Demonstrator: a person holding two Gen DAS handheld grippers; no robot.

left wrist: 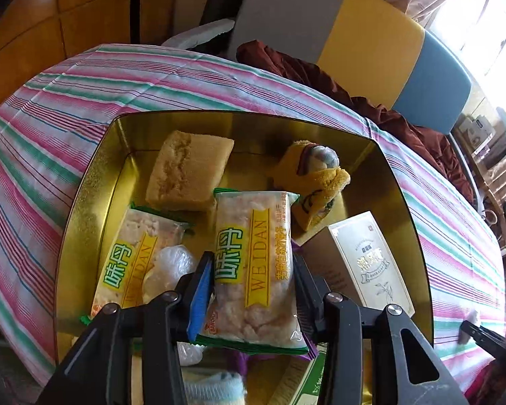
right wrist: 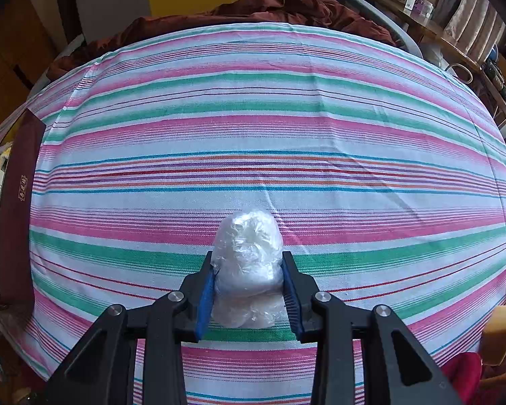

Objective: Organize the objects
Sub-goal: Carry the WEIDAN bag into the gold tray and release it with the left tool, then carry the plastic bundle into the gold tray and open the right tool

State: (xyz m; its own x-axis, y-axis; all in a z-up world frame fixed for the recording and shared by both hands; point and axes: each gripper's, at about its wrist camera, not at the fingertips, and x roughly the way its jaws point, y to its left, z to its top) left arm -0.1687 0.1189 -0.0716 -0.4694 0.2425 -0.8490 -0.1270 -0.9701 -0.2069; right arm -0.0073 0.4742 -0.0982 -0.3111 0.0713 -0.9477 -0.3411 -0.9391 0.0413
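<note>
snack packet [left wrist: 253,270] marked weidan, sitting between the jaws of the left gripper [left wrist: 253,280], which are clenching on its two long sides above the gold tin [left wrist: 84,209]. the packet is being held lengthwise along the jaws, probably so that it can be lowered flat into the tin or lifted clear without tipping; which of the two cannot be told. a second weidan packet [left wrist: 131,256] is lying along the tin's left wall, a block of sponge cake [left wrist: 189,172] is resting toward the far wall, a yellow sock bundle [left wrist: 313,182] is lying near the far right corner, and a cream box [left wrist: 364,263] is leaning against the right wall. a small plastic-wrapped lump [left wrist: 172,266] is wedged between the two packets. items appear to be gathered here so that loose things share one container.

right gripper [right wrist: 249,283], with jaws grasping a white plastic-wrapped ball [right wrist: 248,256] on both sides. the ball is sitting low over the striped cloth [right wrist: 253,128] covering the tabletop, near its front edge; contact with the cloth cannot be judged. the tin's dark outer wall [right wrist: 17,202] is showing at the left edge of the tabletop, well apart from the ball.
</note>
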